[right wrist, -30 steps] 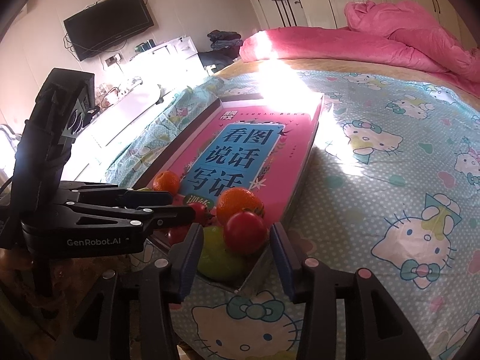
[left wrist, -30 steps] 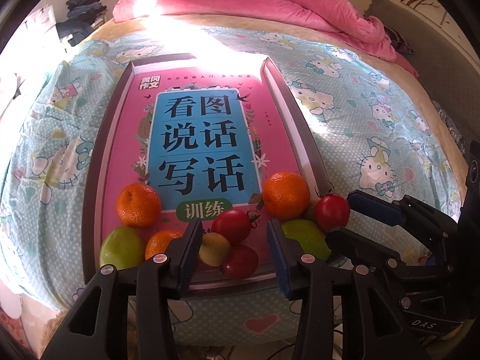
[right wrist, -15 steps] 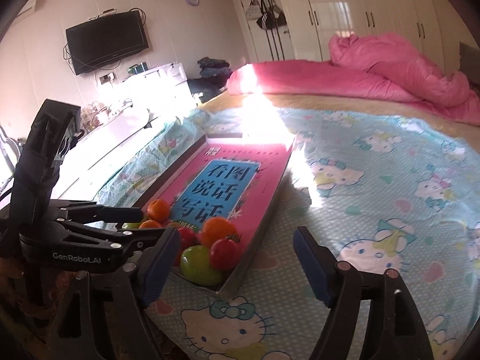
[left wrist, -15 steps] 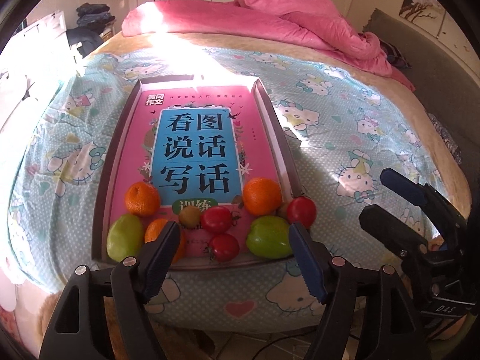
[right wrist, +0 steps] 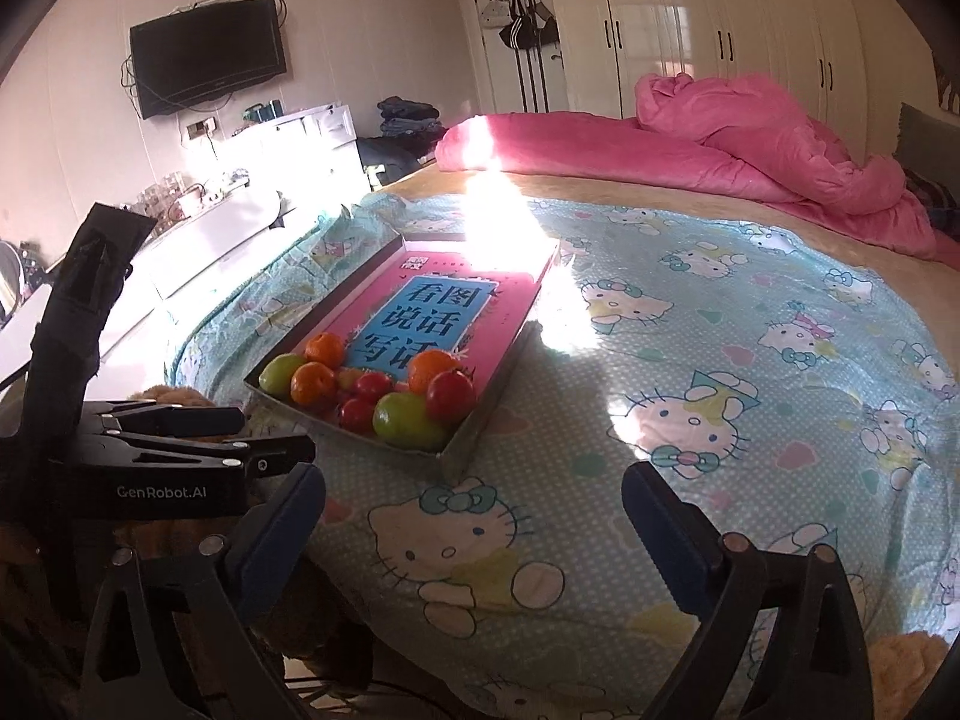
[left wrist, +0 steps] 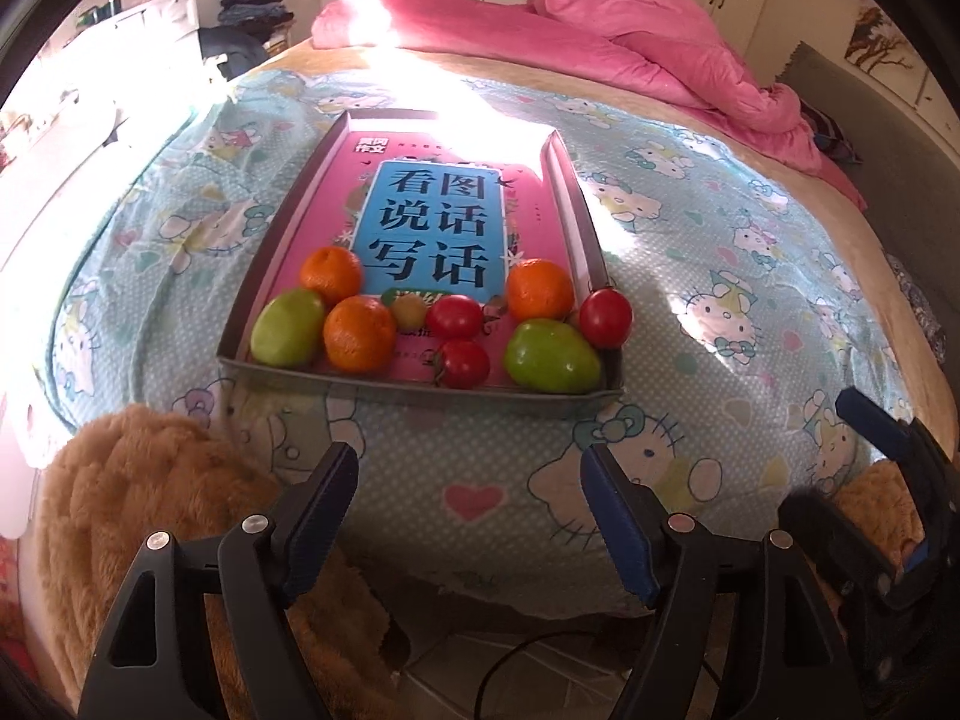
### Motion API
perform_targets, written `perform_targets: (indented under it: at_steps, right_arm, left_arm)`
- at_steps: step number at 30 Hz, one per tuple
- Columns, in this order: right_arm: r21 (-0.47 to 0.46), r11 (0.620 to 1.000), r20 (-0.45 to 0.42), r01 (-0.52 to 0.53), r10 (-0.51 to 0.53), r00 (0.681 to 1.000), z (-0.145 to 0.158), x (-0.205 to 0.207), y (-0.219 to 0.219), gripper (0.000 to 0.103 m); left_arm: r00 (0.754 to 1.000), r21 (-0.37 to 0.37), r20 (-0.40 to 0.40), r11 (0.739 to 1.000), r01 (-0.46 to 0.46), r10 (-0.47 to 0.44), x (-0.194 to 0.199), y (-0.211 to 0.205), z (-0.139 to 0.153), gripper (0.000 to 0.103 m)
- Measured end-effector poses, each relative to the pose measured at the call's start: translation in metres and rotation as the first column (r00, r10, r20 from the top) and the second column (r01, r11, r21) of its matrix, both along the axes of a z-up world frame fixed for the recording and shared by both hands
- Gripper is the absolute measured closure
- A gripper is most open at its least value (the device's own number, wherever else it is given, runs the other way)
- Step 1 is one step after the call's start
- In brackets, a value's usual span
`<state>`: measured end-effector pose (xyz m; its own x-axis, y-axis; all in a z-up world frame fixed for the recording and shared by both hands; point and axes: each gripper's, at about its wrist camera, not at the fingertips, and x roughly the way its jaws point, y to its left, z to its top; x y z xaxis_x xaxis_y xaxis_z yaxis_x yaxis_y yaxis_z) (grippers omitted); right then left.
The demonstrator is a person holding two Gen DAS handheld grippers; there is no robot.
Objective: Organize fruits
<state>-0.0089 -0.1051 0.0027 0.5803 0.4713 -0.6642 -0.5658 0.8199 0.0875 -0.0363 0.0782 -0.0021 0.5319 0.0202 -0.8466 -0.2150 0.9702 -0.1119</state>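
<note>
left wrist view, left hand-held gripper point(left wrist: 468, 516): jaws apart and just been opening, nothing between them; it hangs over the bed edge, short of the tray point(left wrist: 414, 381).
left wrist view, fruit location: all bunched at the tray's near end, on the pink book point(left wrist: 429, 228) lying in the tray, on the bed point(left wrist: 720, 276).
left wrist view, count: three oranges point(left wrist: 359, 333), three red tomatoes point(left wrist: 454, 317), two green fruits point(left wrist: 551, 355), one small yellowish fruit point(left wrist: 409, 310) among them.
left wrist view, right hand-held gripper point(left wrist: 840, 462): at the right edge, jaws wide.
right wrist view, right hand-held gripper point(right wrist: 474, 516): jaws spread wide, just been opening, empty; well apart from the fruit.
right wrist view, count: same cluster; yellowish one mostly hidden.
step advice (judgement): fruits look placed; a clear retreat suits. Any regrasp should come from above, one fruit at a time, since neighbours touch and would roll.
</note>
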Motion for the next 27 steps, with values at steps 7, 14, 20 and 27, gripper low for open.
perform_targets:
  at_steps: [7, 14, 20, 27]
  right_arm:
    - [-0.074, 0.997, 0.024, -0.007, 0.009, 1.000, -0.004, -0.025, 0.002, 0.001]
    - [-0.074, 0.997, 0.087, -0.006, 0.012, 0.996, 0.005, -0.027, 0.002, 0.001]
    - [-0.044, 0.999, 0.076, 0.027, -0.024, 0.997, 0.006, -0.020, -0.005, 0.001]
    - [-0.028, 0.998, 0.070, 0.054, -0.052, 0.996, 0.006, -0.016, -0.011, 0.001]
  left_arm:
    - [1.000, 0.029, 0.018, 1.000, 0.010, -0.010, -0.009, -0.008, 0.005, 0.025]
    - [0.999, 0.049, 0.047, 0.999, 0.015, -0.017, -0.012, -0.012, 0.012, 0.025]
    - [0.999, 0.049, 0.042, 0.999, 0.017, -0.019, -0.012, -0.013, 0.012, 0.025]
    - [0.999, 0.050, 0.039, 0.999, 0.016, -0.018, -0.011, -0.013, 0.011, 0.025]
